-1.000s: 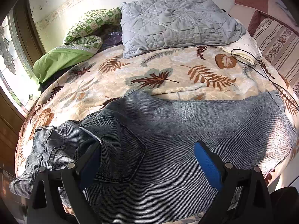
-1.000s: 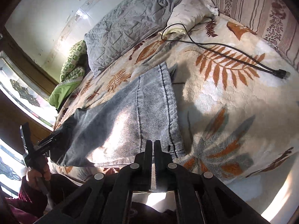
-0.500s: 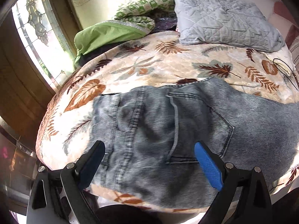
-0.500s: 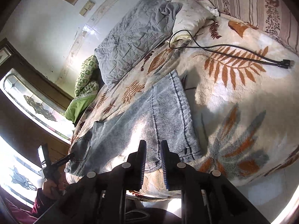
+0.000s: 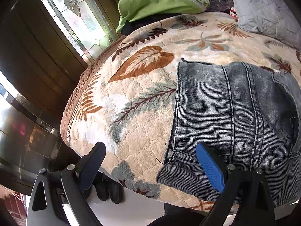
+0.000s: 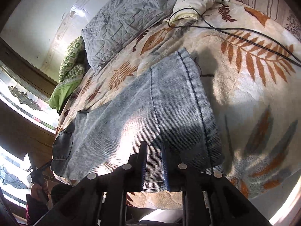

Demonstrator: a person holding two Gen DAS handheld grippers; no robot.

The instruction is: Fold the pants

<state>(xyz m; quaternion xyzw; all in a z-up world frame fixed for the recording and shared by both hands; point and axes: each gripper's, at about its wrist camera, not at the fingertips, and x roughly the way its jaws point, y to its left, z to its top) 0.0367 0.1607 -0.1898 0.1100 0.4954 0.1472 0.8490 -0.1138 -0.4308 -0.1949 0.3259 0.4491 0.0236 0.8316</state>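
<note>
Grey-blue jeans [image 5: 235,113] lie flat along the front edge of a leaf-patterned bed cover [image 5: 141,113]. My left gripper [image 5: 150,148] stands wide open just above the waistband's near corner, its blue pad [image 5: 210,169] over the denim and nothing clamped. In the right wrist view the jeans [image 6: 150,113] stretch from the back pocket at the left to the leg hem at the right. My right gripper [image 6: 154,146] hovers over the leg end near the hem, open by a narrow gap, its pads not pressing the cloth.
A black cable [image 6: 244,31] runs over the bed cover [image 6: 254,94] beyond the hem. A grey quilted pillow [image 6: 128,18] and a green cloth [image 5: 156,5] lie at the far side. A window and dark wood panelling [image 5: 47,56] stand left of the bed.
The left gripper swung left along the jeans to the waistband, which was crumpled and now lies flat. The right gripper went from shut to slightly open and moved in over the leg end.
</note>
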